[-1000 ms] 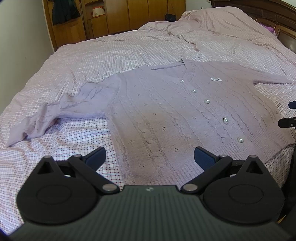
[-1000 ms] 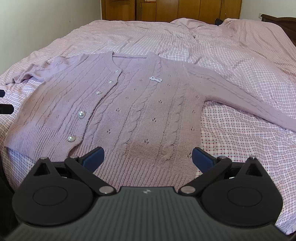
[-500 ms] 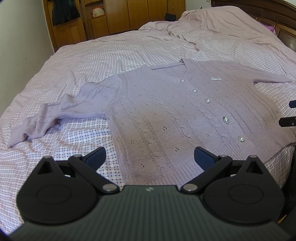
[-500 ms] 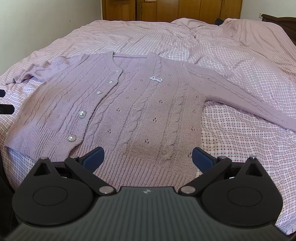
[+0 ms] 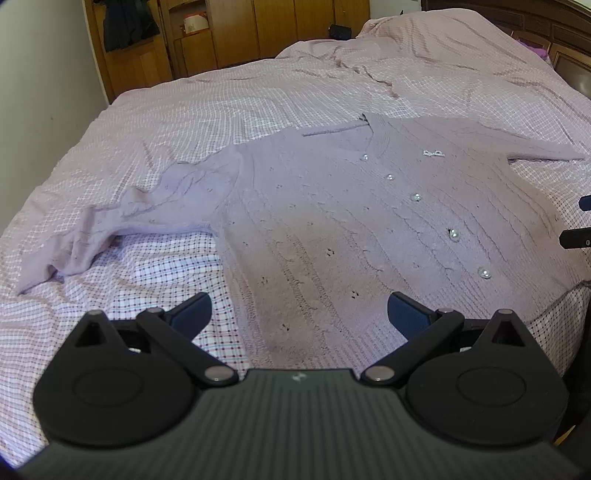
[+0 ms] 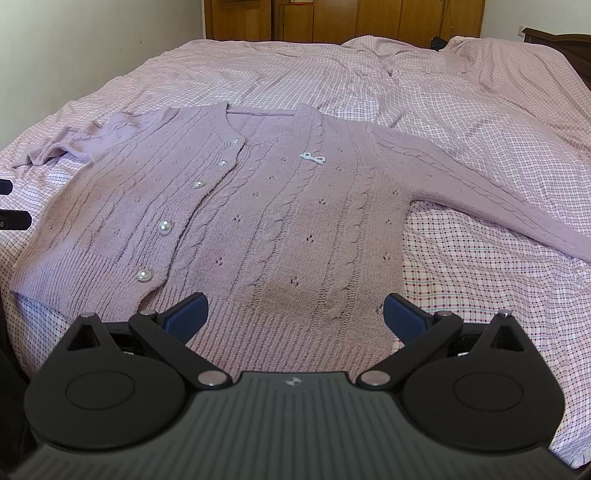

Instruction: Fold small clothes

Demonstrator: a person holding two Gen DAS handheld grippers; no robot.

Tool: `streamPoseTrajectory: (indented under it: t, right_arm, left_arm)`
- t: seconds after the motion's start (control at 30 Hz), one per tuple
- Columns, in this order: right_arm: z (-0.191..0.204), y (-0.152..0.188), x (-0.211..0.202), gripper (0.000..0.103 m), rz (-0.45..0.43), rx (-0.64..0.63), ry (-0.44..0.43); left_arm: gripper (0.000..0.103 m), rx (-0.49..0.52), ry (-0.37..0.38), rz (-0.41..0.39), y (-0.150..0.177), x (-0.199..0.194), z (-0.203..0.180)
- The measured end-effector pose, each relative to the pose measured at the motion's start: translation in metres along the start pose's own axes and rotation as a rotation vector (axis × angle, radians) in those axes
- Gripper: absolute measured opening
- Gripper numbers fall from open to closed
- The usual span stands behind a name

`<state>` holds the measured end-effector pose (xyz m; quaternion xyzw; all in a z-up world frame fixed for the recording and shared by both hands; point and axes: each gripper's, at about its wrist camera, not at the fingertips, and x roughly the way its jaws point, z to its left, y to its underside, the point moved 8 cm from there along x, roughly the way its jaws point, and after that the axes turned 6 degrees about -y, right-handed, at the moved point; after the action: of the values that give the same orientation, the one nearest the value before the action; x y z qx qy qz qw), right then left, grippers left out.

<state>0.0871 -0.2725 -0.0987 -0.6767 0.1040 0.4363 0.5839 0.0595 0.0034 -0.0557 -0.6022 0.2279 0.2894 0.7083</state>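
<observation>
One cardigan (image 6: 280, 221) (five pearl buttons (image 6: 164, 227)), two wide-open empty grippers: left gripper (image 5: 299, 314), right gripper (image 6: 293, 312).

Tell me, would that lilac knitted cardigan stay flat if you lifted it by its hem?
Probably not. The lilac cable-knit cardigan looks soft; its crumpled sleeve already bunches on the checked bedspread, so it would likely sag. Its round pearl buttons are fastened, so the front should hold together.

We list: lilac cable-knit cardigan (image 6: 280, 221), white pearl buttons (image 6: 164, 227), pink-and-white checked bedsheet (image 6: 461, 110), brown wooden wardrobe (image 5: 236, 33), blue-padded black claws.
</observation>
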Motion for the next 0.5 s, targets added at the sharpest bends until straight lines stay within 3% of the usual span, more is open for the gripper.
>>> streamPoseTrajectory:
  t: [0.5]
  right_arm:
    - [0.0006,0.0002,0.0010,0.103,0.004,-0.007,-0.002]
  left_arm:
    - [0.103,0.002,-0.004,0.000,0.0007,0.0007,-0.0005]
